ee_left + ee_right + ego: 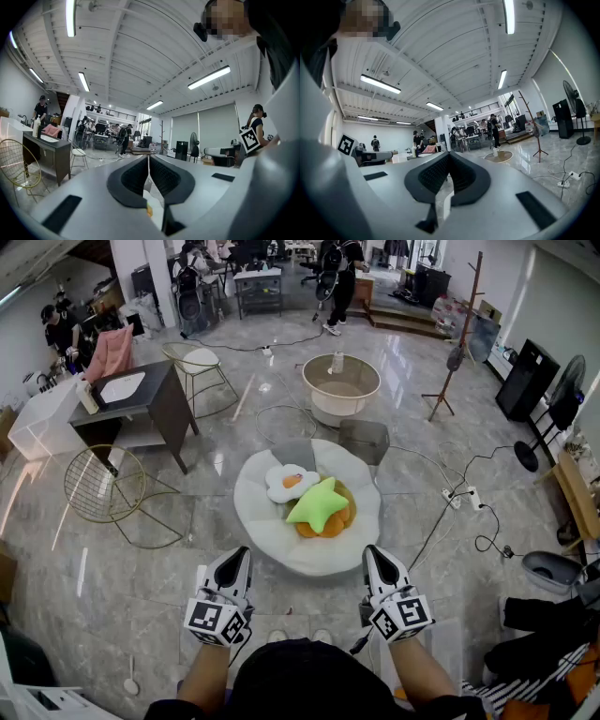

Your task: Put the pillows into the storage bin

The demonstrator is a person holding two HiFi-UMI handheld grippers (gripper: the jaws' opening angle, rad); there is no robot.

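Observation:
Three pillows lie on a round white cushion on the floor ahead of me: a fried-egg pillow, a green star pillow and, partly under it, an orange pillow. Just beyond the cushion stands a grey storage bin. My left gripper and right gripper are held level side by side, short of the cushion's near edge. Both are shut with nothing between the jaws. The left gripper and right gripper views look out across the room and show no pillow.
A dark desk and gold wire frames stand to the left. Farther back is a round white tub. A power strip with cables lies on the floor to the right, near a coat stand. People stand far back.

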